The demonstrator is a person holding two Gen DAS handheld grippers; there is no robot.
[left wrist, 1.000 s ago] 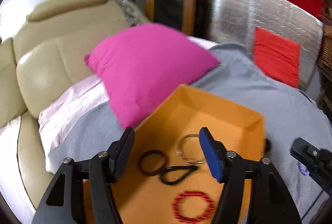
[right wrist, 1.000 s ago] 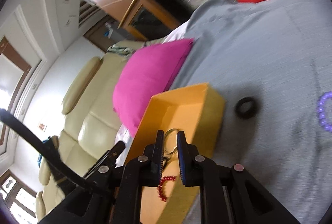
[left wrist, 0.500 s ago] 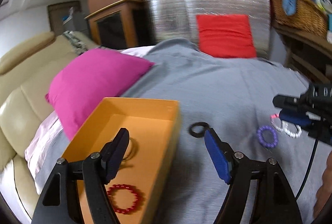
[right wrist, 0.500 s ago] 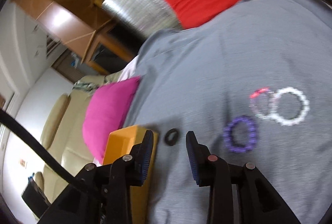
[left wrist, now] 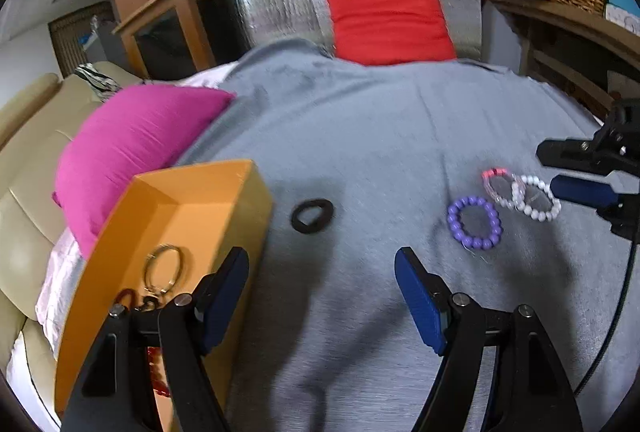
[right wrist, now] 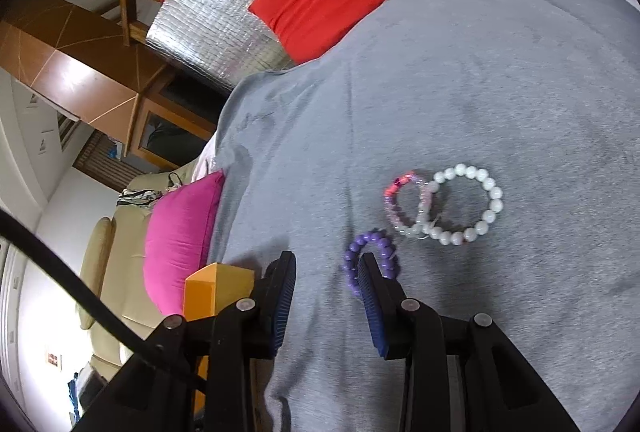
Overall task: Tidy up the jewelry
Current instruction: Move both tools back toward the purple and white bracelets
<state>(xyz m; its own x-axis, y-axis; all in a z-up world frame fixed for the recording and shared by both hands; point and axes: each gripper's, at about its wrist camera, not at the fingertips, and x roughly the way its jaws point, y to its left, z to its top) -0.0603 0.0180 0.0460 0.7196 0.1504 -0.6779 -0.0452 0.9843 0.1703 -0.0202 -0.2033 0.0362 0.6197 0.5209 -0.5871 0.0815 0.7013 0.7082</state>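
Both grippers have swung right since a second ago, off the orange box [left wrist: 256, 200] and out over the grey blanket [left wrist: 360, 136] where the loose pieces lie. The right gripper [right wrist: 328, 284], which was nearly pinched shut over the box back then, now has its jaws parted and empty, with the purple bead bracelet [right wrist: 370, 256] sitting just past its right finger. The left gripper [left wrist: 320, 272] is spread wide, holding nothing, hovering nearer than the black hair tie [left wrist: 312, 216].

Layout makes sense to me: the box sits on the left as the collecting spot, already holding a silver bangle [left wrist: 164, 270] plus a few dark and red bands tucked behind the left gripper's finger. Still out on the blanket are the hair tie just right of the box wall, the purple bracelet further right, and beyond it the pink bracelet [left wrist: 496, 184] overlapping the white pearl bracelet [left wrist: 536, 198].

Room-wise, plenty of bare blanket around the hair tie and the purple one, so approach is easy from any side. Trickier bit is probably the pink/white pair, since they touch and grabbing one could drag the other. Box wall is the only real edge to clear, and the pink pillow [left wrist: 136, 144] crowds its far left side.
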